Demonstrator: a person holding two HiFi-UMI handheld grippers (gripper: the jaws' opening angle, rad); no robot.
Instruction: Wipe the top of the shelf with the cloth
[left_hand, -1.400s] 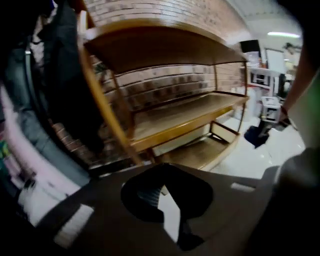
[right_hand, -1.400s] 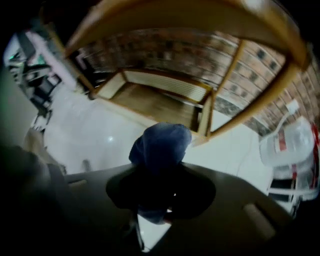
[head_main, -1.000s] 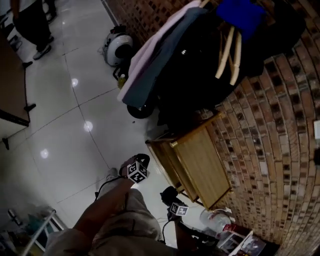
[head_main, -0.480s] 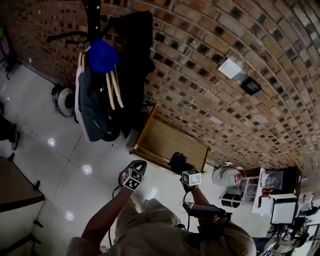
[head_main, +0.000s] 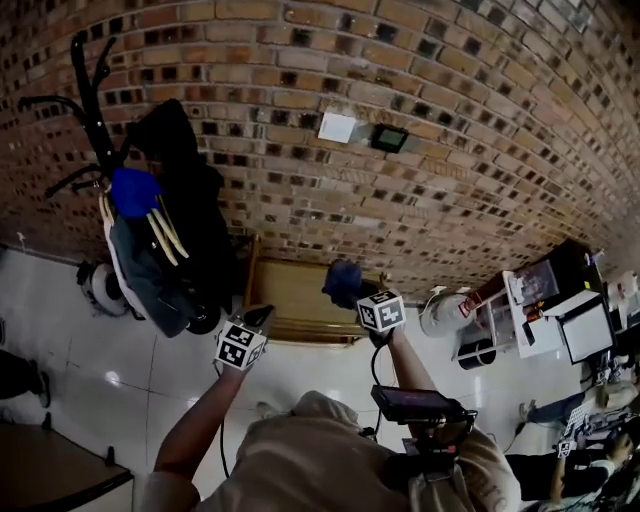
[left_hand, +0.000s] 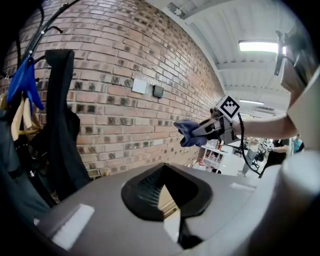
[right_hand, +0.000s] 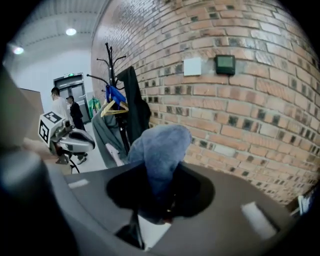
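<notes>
A low wooden shelf (head_main: 290, 296) stands against the brick wall, its top bare. My right gripper (head_main: 352, 292) hangs over the shelf's right end, shut on a bunched blue cloth (head_main: 343, 279). In the right gripper view the cloth (right_hand: 161, 145) rises out of the jaws and hides the fingertips. The left gripper view shows the same cloth (left_hand: 188, 133) in the air, with the right gripper (left_hand: 201, 131) behind it. My left gripper (head_main: 262, 318) hovers at the shelf's front left corner, jaws together with nothing between them. A strip of shelf wood (left_hand: 167, 201) shows below its jaws.
A coat rack (head_main: 160, 230) with dark coats and a blue item stands just left of the shelf. A white round machine (head_main: 100, 288) sits on the floor beyond it. A white cart (head_main: 505, 320) and a fan (head_main: 440, 314) stand to the right. Two people (right_hand: 62, 107) are far off.
The head view has swung from the floor to face the wall squarely. Both grippers have come up to the shelf's front edge. The cloth stays in the right gripper.
</notes>
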